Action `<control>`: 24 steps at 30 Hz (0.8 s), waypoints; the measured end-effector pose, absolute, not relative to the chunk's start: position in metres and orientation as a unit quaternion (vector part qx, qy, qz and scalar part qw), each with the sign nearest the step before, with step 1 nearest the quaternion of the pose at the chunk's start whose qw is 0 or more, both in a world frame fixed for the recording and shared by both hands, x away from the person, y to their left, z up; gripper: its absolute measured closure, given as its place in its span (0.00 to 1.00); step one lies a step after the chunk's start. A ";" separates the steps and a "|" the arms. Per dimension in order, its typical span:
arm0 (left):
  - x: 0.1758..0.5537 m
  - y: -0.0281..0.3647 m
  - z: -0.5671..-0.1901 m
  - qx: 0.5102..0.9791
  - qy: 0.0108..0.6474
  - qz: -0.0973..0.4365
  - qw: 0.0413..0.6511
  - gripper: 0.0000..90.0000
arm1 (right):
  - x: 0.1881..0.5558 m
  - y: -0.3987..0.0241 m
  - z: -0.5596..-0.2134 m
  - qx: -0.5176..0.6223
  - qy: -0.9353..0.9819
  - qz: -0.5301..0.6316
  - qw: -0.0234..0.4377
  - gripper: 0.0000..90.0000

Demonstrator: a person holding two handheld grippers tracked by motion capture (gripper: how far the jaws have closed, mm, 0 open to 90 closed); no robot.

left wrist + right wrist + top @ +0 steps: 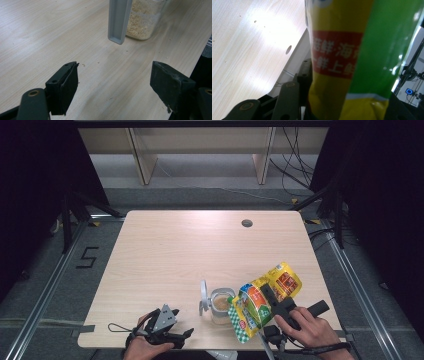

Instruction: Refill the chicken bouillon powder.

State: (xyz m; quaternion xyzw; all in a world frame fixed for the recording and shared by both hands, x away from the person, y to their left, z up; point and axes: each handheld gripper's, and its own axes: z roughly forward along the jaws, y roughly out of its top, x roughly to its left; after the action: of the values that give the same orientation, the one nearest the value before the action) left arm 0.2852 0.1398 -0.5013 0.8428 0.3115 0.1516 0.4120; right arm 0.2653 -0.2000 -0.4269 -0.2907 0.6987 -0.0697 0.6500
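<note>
Right hand-held gripper (267,301) tilts pouch (260,300) over jar (220,304)

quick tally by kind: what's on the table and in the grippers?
Snack bag, yellow and green, held in the right gripper: 1
Clear container of tan granules, grey lid flipped up: 1
Grippers, counting the left gripper with open jaws: 2
Total: 4

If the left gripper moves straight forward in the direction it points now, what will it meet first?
Probably the grey lid hanging beside the clear jar of crumbs; the left gripper is open over bare table, though depth is uncertain.
</note>
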 end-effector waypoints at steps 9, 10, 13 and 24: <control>0.285 0.139 -0.502 0.840 0.314 0.150 0.417 0.25 | 0.265 -0.199 -0.427 -0.291 0.700 -0.072 0.648 0.70; 0.285 0.139 -0.502 0.839 0.315 0.150 0.417 0.25 | 0.265 -0.200 -0.427 -0.287 0.701 -0.068 0.649 0.70; 0.286 0.140 -0.502 0.843 0.313 0.154 0.410 0.25 | 0.264 -0.200 -0.427 -0.285 0.699 -0.071 0.652 0.70; 0.286 0.140 -0.502 0.842 0.313 0.152 0.413 0.25 | 0.264 -0.200 -0.427 -0.287 0.698 -0.071 0.652 0.71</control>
State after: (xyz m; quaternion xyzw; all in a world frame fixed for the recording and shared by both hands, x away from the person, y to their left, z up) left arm 0.2857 0.1401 -0.5019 0.8415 0.3130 0.1522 0.4132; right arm 0.2643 -0.2003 -0.4266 -0.2871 0.6983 -0.0713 0.6518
